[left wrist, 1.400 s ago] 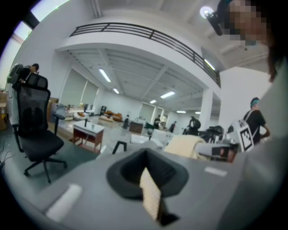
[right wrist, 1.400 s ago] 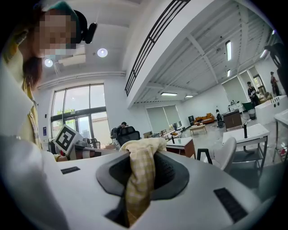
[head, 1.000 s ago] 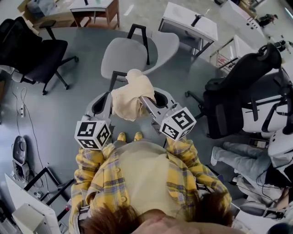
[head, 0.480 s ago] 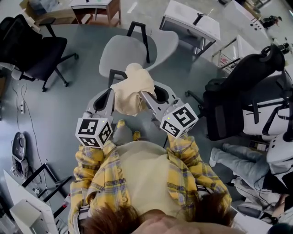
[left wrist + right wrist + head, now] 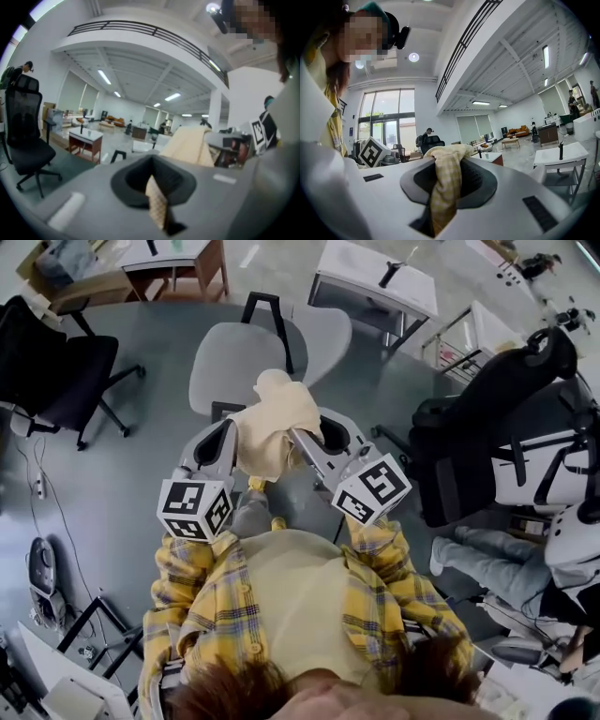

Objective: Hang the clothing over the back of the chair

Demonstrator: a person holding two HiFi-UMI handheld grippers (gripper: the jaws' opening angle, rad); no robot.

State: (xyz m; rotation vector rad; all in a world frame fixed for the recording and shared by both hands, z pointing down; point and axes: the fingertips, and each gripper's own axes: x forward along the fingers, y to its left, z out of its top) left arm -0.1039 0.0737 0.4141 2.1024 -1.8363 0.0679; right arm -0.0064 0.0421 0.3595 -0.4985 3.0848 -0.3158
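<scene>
The clothing (image 5: pixel 274 423), a pale cream garment with a faint check, is held clear of the floor between the two grippers, bunched into a soft heap that droops between them. The fingers of the left gripper (image 5: pixel 228 429) are closed on a narrow fold of it. Those of the right gripper (image 5: pixel 302 435) are clamped on a thicker gather that spills over their tips. The stretch of cloth between the two grips runs side to side in front of the person. The grey chair (image 5: pixel 232 367) lies straight ahead of the fingers, just beyond the bundle, and nothing loose is seen between them. Its seat is toward the left gripper's side, while the curved grey panel (image 5: pixel 325 329), judged to be the back, sits farther off and toward the right gripper's side. The right gripper is therefore taken to be the nearer one to it. The garment would probably have to be carried forward and rightward over the seat. The black arm frames (image 5: pixel 267 307), one far and one just under the bundle, are what could snag it. A black office chair (image 5: pixel 66 371) at the left, another (image 5: pixel 478 427) at the right, a white counter (image 5: pixel 375 277) and a seated person's legs (image 5: pixel 483 554) are all well apart.
</scene>
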